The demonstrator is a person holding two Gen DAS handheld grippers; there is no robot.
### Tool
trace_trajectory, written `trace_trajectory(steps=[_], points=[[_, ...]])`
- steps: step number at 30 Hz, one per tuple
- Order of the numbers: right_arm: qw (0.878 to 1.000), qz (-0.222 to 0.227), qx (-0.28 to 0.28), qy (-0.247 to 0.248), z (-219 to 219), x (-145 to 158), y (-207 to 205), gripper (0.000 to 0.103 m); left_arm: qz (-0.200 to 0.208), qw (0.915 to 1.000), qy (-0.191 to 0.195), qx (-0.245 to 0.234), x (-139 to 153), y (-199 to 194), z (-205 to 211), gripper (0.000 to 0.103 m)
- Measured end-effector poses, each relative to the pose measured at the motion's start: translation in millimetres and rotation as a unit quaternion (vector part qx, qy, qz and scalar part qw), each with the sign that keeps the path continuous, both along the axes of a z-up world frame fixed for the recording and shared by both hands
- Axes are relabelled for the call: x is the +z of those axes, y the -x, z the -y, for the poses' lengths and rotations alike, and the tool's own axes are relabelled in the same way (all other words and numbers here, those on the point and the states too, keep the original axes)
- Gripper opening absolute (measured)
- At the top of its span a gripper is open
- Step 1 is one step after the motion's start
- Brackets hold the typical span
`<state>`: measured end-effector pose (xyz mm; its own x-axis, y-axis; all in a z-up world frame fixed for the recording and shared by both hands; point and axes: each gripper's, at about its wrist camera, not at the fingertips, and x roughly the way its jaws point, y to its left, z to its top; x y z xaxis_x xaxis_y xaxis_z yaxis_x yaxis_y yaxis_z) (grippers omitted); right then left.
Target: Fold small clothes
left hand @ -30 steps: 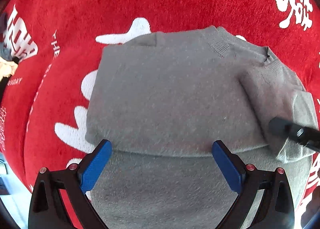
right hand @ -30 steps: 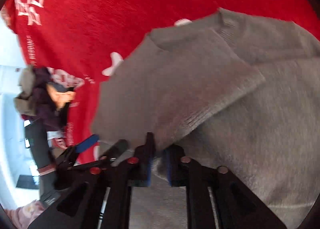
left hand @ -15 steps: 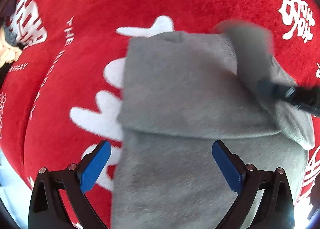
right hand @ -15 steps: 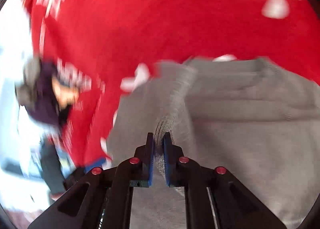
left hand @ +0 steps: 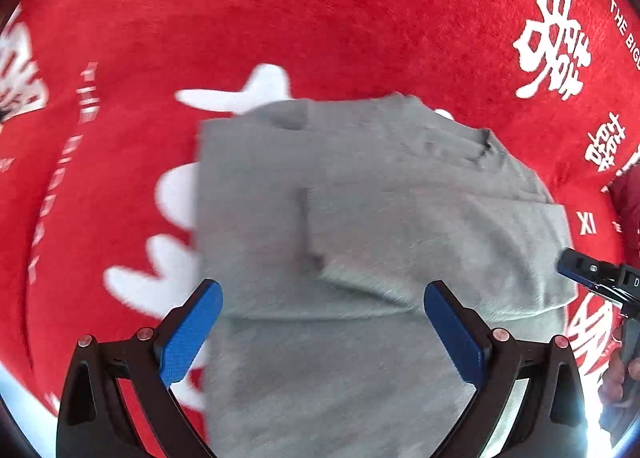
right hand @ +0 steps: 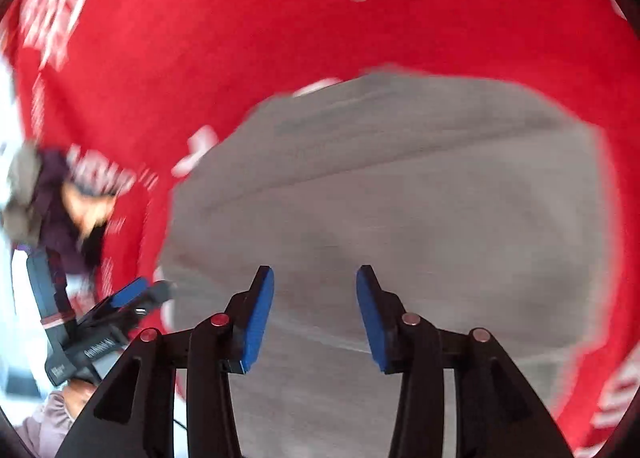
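A small grey knit sweater (left hand: 360, 218) lies on the red cloth (left hand: 320, 18), its sleeves folded across its body and its collar at the far right. My left gripper (left hand: 322, 322) is open and empty, hovering over the sweater's lower half. My right gripper (right hand: 315, 310) is open and empty over the sweater (right hand: 400, 198); this view is blurred by motion. Its tip (left hand: 588, 274) shows in the left wrist view at the sweater's right edge. The left gripper (right hand: 128, 298) shows at the left in the right wrist view.
The red cloth with white printed characters (left hand: 552, 46) covers the whole surface around the sweater. A blurred dark and tan heap (right hand: 52, 198) lies at the cloth's left edge in the right wrist view.
My right gripper carried the sleeve across the sweater, let it go and opened. The sleeve now lies folded on the body. The left gripper stayed open and shifted slightly.
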<state>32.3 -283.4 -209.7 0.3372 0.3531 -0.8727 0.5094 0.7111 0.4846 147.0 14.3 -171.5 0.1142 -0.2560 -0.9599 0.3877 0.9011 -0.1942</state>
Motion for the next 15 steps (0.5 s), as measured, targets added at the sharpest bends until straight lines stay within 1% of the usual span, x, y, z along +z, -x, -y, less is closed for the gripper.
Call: trace_trajectory(steps=[2,3,4,5,6,7,8,9,10,11,12,13,15], points=[[0.999,-0.015,-0.047,0.008,32.1,5.0,21.8,0.049,-0.025,0.9996,0.016,0.0,-7.6,-6.2,5.1,0.1],[0.998,-0.019,-0.066,0.005,45.4,5.6,34.0,0.049,-0.038,0.999,0.023,0.005,-10.8,-8.3,5.8,0.091],[0.996,-0.021,-0.09,0.002,59.3,5.4,47.7,0.049,-0.049,0.9984,0.027,0.008,-13.7,-9.5,6.2,0.085],[0.994,-0.022,-0.105,-0.001,67.1,4.1,55.8,0.049,-0.064,0.9973,0.035,0.013,-17.0,-10.9,6.1,0.084],[0.992,-0.024,-0.123,-0.005,75.2,0.9,64.6,0.049,-0.071,0.9965,0.04,0.019,-18.9,-11.6,5.4,0.078],[0.99,-0.028,-0.139,-0.009,81.2,-3.4,72.5,0.049,-0.077,0.9957,0.046,0.023,-20.1,-12.3,5.2,0.069],[0.988,-0.031,-0.149,-0.012,81.5,-7.4,76.0,0.049,-0.085,0.9947,0.052,0.026,-21.6,-13.2,5.7,0.063],[0.986,-0.036,-0.162,-0.019,86.2,-12.4,84.0,0.049,-0.094,0.9934,0.059,0.028,-23.4,-13.9,6.2,0.051],[0.984,-0.038,-0.172,-0.026,88.5,-17.0,89.2,0.049,-0.102,0.9921,0.066,0.03,-24.6,-13.3,6.8,0.035],[0.982,-0.039,-0.18,-0.033,93.3,-20.4,94.3,0.049,-0.113,0.9901,0.076,0.03,-26.6,-13.5,8.0,0.026],[0.981,-0.041,-0.187,-0.04,94.3,-25.3,96.1,0.049,-0.119,0.9891,0.081,0.03,-27.9,-13.1,9.3,0.011],[0.98,-0.042,-0.191,-0.045,95.2,-29.3,97.5,0.049,-0.121,0.9885,0.086,0.031,-28.4,-12.9,10.0,0.009],[0.979,-0.046,-0.191,-0.052,93.3,-35.3,97.1,0.049,-0.106,0.989,0.095,0.039,-22.2,-13.4,9.5,0.009]])
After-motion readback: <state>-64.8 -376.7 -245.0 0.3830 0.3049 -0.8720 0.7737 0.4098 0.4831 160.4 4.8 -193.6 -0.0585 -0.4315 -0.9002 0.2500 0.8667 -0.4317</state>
